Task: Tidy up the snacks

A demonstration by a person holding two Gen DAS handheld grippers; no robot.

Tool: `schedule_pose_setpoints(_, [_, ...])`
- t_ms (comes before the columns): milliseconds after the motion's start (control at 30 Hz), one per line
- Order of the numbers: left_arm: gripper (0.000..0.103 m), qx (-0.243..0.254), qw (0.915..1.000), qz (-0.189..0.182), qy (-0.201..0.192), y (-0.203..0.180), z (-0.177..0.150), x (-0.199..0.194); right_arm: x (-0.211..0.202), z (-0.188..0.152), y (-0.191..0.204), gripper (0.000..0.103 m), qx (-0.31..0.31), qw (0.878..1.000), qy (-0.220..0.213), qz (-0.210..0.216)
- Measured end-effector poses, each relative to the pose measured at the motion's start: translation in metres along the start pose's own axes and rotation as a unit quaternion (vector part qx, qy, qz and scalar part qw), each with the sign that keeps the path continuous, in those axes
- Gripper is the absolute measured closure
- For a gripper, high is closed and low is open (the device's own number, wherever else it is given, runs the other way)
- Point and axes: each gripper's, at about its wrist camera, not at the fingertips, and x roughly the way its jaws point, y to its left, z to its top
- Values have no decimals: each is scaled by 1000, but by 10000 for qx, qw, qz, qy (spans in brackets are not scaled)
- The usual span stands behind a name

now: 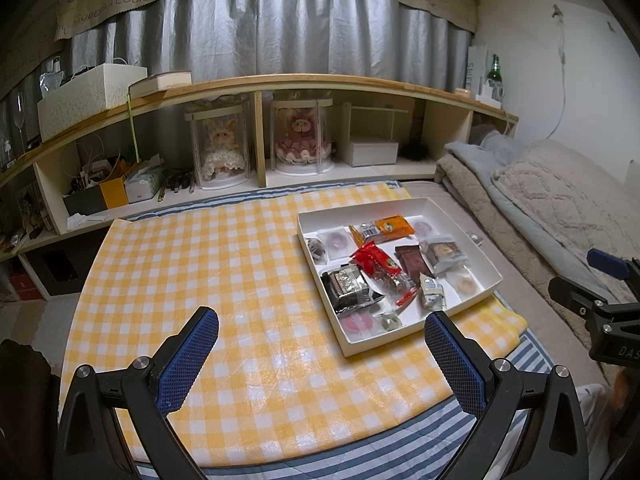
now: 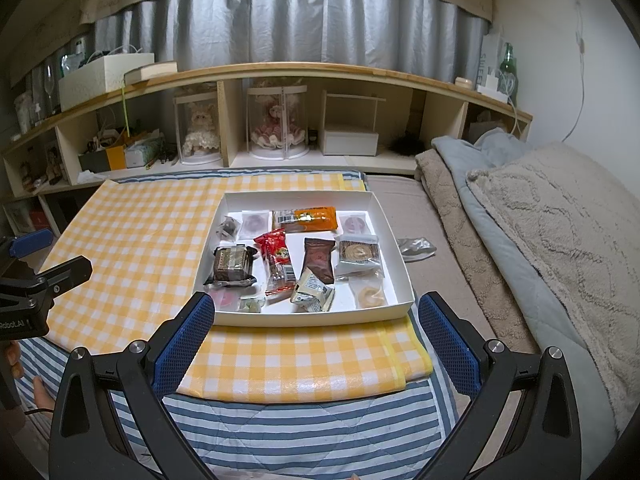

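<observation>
White tray (image 2: 394, 248) w/ snacks; left gripper (image 1: 320, 344) & right gripper (image 2: 314, 324) spread.

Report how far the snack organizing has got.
Done: the snacks sit in the white tray, loosely, among them the orange packet and red packet. In hand: nothing; left claw and right claw are open. Left: one silver wrapper lies outside the tray.

Glossy checked cloth (image 2: 132, 216) (plastic-coated, it seems) under a matt white cardboard tray (image 2: 312, 314).
</observation>
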Motion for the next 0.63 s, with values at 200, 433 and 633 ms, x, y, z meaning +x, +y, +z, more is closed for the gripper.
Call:
schedule_pose_setpoints(200, [0,-1,10000,0,1,-1,0,0,1,0,-1,0,-1,10000,1,9])
schedule_pose_setpoints(433, [0,-3,10000,12,1,-1,0,0,1,0,-2,0,-5,10000,2,11])
schedule_pose_setpoints(633, [0,-12,10000,40,18,-3,0,0,0,0,-1,0,7,10000,-3,6])
